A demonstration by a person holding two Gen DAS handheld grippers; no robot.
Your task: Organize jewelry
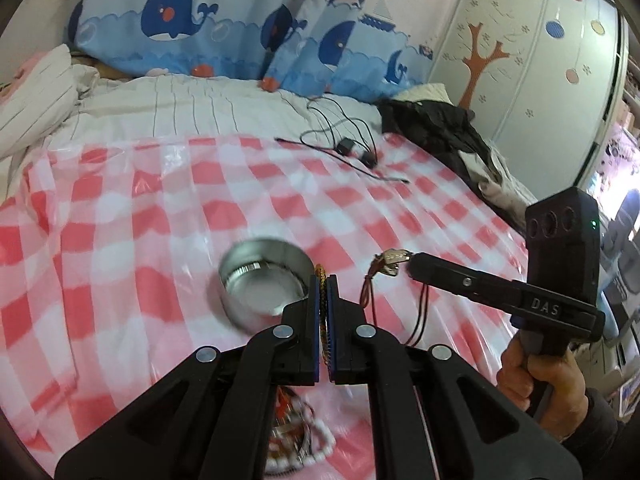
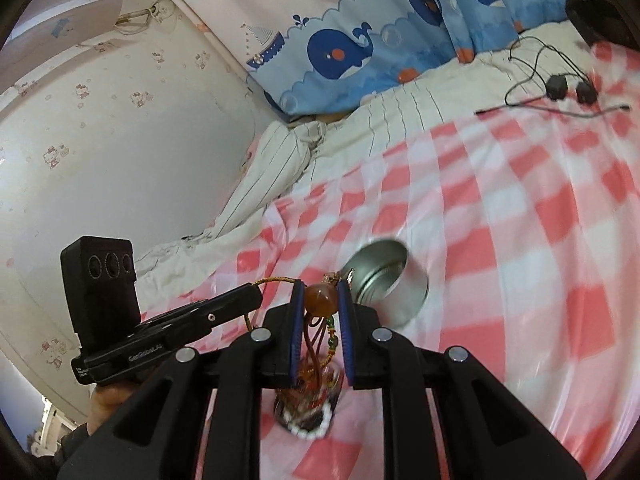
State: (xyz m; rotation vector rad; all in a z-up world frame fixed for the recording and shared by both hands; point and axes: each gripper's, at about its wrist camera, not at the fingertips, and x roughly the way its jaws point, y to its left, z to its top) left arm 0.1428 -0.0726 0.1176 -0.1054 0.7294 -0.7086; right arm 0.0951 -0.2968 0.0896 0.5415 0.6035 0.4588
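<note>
- The left gripper (image 1: 324, 280) is pinched nearly closed on a braided cord bracelet (image 1: 322, 320), whose orange-gold weave runs between the blue pads and pokes out at the tips.
- The right gripper (image 2: 320, 292) is clamped narrowly around an amber bead (image 2: 320, 299) of a pendant; red cords and green beads hang down between its fingers.
- Both pieces are lifted off the bed, so the step in hand looks like carrying jewelry to the metal tin (image 1: 266, 280), which sits open on the checked plastic sheet (image 1: 120, 240), just beyond both grippers.
- The next move probably calls for bringing one gripper at a time over the tin's mouth and releasing there; the dangling cords may drape over the rim or snag on the other gripper.
- Beneath the grippers, near the lower edge, lies a heap of more jewelry (image 2: 308, 412), with white beads around it, yet to be sorted.
- Farther off, black cables with small adapters (image 1: 352, 152) lie on the sheet, and dark clothing (image 1: 440, 128) is piled at the bed's edge; both are well apart from the tin and not in the way.
</note>
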